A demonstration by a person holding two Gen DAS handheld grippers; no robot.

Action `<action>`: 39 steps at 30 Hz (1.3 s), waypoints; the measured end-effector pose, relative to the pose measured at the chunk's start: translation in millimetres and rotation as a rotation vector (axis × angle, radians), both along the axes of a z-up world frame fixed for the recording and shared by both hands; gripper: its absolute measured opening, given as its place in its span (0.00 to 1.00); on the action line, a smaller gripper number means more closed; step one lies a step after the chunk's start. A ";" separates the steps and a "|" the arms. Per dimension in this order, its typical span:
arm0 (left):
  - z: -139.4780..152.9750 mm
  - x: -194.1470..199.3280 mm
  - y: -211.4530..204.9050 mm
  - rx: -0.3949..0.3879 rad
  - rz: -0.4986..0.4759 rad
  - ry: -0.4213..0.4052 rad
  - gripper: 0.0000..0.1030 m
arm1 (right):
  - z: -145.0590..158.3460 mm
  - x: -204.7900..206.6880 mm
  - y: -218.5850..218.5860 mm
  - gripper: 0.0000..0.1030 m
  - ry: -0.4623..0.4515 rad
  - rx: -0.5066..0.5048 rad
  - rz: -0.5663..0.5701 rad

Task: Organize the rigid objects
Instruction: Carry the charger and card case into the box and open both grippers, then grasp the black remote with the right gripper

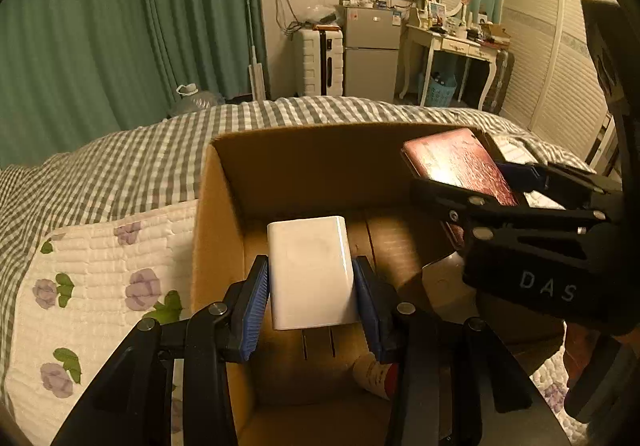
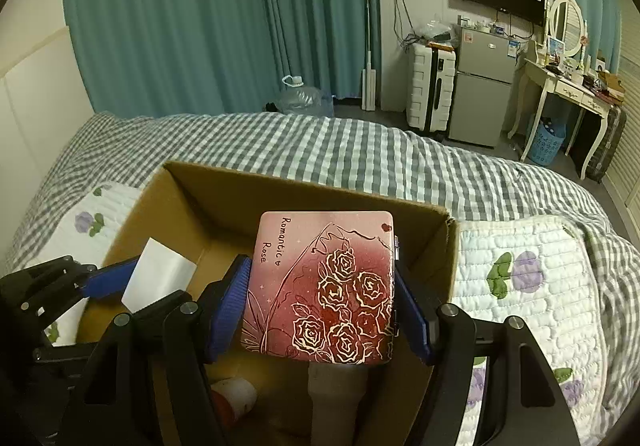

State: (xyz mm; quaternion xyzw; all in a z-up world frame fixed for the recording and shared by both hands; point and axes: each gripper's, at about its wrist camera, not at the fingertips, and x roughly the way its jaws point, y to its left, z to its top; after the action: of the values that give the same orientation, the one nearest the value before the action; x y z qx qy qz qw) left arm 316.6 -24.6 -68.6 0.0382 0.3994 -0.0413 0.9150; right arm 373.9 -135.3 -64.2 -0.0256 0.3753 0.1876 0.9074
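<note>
While both tools hang over the open cardboard box (image 2: 224, 202) on the checked bedspread (image 2: 360, 150), each carries one hard item, which fits a job of gathering loose rigid things into a single container. The left gripper (image 1: 310, 292) is closed narrowly on a white plug-in charger (image 1: 310, 270), its blue pads (image 1: 254, 310) pressing the two flat sides, prongs pointing back toward the camera; that grip on the broad faces looks chosen so the smooth block cannot twist. The charger sits above the box's left half, clear of the floor as far as I can judge. The right gripper (image 2: 320, 310) is spread wider and clamps a pink compact case (image 2: 324, 286) printed with roses and the words "Romantic Rose", held flat by its side edges, the hinge against the right pad. It hovers over the box's right half, above a brownish cylindrical thing (image 2: 336, 398) and a red-and-white container (image 2: 234, 400) already lying inside. Neither held item touches the box walls. Holding both level and centred over bare cardboard probably lets each be lowered without knocking what is there. A quilted floral pad (image 2: 520, 286) lies beside the box
</note>
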 end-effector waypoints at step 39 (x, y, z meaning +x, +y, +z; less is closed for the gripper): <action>-20.6 -197.5 46.3 -0.052 0.171 0.053 0.69 | -44.1 -220.1 -18.9 0.82 0.097 -0.132 0.018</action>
State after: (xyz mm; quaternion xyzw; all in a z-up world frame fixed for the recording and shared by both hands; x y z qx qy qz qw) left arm 119.1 21.8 -89.2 -0.0207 0.4239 0.0256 0.9051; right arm 153.7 -154.2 -108.2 -0.0796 0.4300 0.1715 0.8828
